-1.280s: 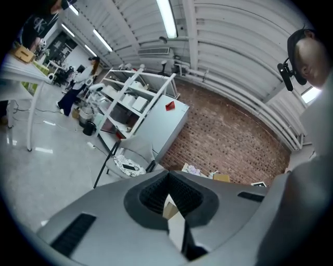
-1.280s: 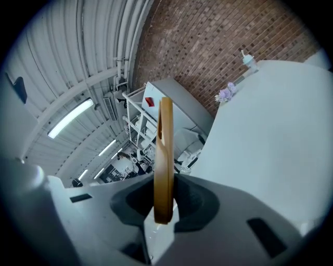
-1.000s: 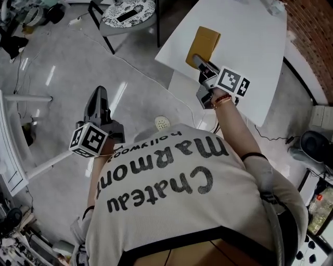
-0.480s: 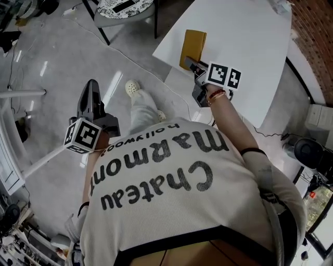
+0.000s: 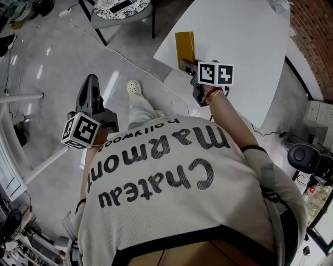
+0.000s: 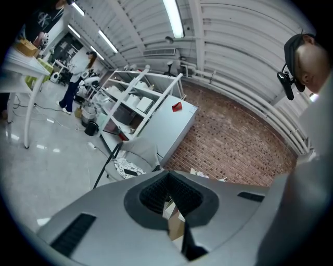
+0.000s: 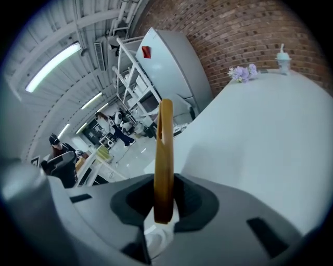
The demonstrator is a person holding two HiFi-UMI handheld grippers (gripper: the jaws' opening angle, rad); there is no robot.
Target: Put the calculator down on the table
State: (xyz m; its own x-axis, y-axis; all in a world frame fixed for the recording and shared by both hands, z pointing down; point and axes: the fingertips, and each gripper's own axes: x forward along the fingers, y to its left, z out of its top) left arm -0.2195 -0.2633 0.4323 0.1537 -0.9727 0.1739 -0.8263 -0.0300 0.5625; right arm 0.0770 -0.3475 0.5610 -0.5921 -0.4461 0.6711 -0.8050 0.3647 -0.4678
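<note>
The calculator [image 5: 184, 45] is a flat mustard-yellow slab. It stands nearly on edge over the near left corner of the white table [image 5: 244, 47]. My right gripper [image 5: 187, 65] is shut on its near end. In the right gripper view the calculator [image 7: 165, 150] shows edge-on, clamped between the dark pads of the right gripper [image 7: 165, 200], with the white table [image 7: 260, 130] stretching beyond. Whether it touches the table I cannot tell. My left gripper [image 5: 90, 83] hangs over the grey floor, far left of the table, shut and holding nothing. Its jaws [image 6: 171, 200] meet in the left gripper view.
A chair with a patterned seat [image 5: 122, 8] stands on the floor left of the table. The person's shoe [image 5: 133, 87] is below the table corner. A brick wall [image 5: 312, 31] runs along the right. Flowers [image 7: 242, 72] and a cup [image 7: 283, 57] sit at the table's far end.
The right gripper has rolled, so the calculator shows its narrow edge instead of its broad face, and it sits closer to the table corner. The left gripper has drifted slightly.
</note>
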